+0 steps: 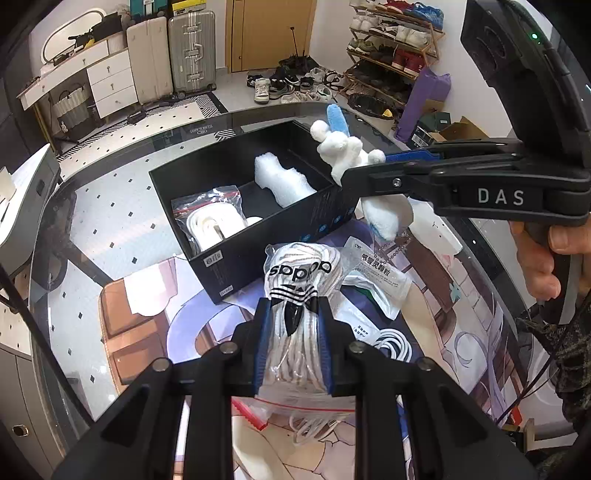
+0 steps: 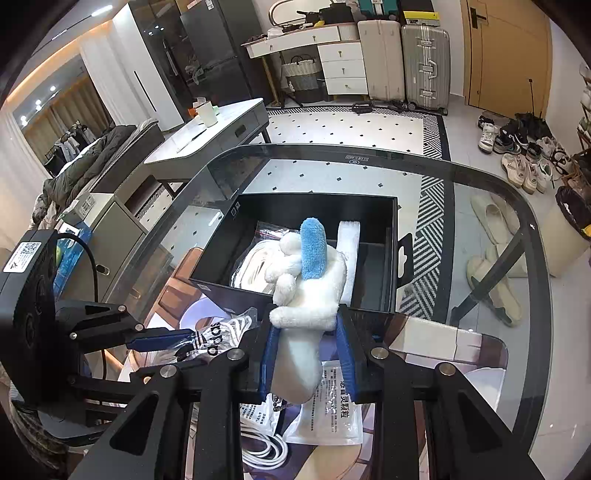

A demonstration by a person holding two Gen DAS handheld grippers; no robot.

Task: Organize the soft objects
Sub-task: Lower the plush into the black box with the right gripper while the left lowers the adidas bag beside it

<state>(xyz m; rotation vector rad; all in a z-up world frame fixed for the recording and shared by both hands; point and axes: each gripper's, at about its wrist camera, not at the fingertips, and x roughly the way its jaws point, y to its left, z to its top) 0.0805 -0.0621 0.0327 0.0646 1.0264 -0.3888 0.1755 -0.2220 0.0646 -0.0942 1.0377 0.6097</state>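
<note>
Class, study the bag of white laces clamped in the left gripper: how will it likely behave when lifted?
The bag of laces probably sags, since the left gripper visibly pinches it in. Its glossy plastic may slip. It likely weighs little.

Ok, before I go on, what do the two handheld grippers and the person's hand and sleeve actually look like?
Both are black plastic scissor-style frames with silver rivets and blue finger pads. The left gripper looks the same in its own view as the right gripper. From the left wrist view, the right one carries white "DAS" lettering and a green indicator light. A dark patterned sleeve shows beside the bare hand.
</note>
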